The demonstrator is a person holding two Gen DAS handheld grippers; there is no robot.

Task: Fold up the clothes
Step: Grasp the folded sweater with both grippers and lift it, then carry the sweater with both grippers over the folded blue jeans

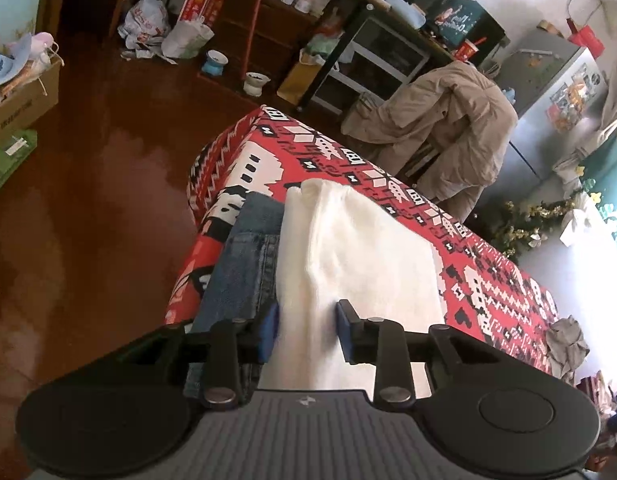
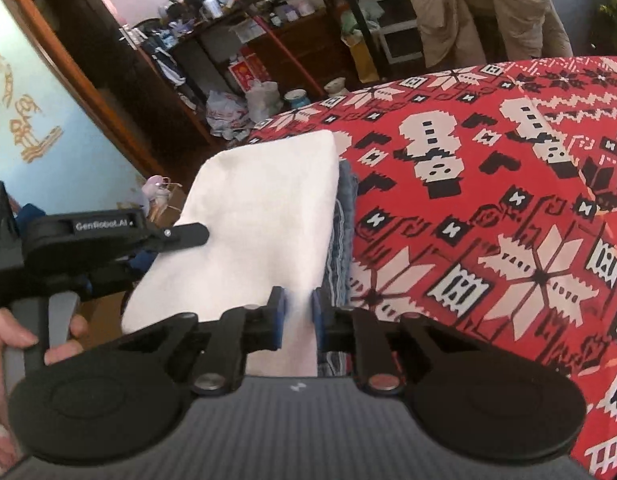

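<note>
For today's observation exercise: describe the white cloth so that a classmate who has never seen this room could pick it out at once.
Find the table under the red patterned tablecloth. Near its end lies a stack of folded fabric, and the white cloth is the top layer, with both grippers' blue-padded fingers at its near edge. Unlike the blue denim showing beside and beneath it, it is plain white and unpatterned.

A lived-in home room: cluttered shelves point(image 2: 236, 20), pet bowls point(image 1: 256, 80) on a red-brown floor point(image 1: 88, 200), and a coat-draped chair point(image 1: 440, 128).

white cloth point(image 1: 360, 248) 1 — denim garment point(image 1: 244, 264) 1 — tools 2 — grey rag point(image 1: 566, 344) 1
</note>
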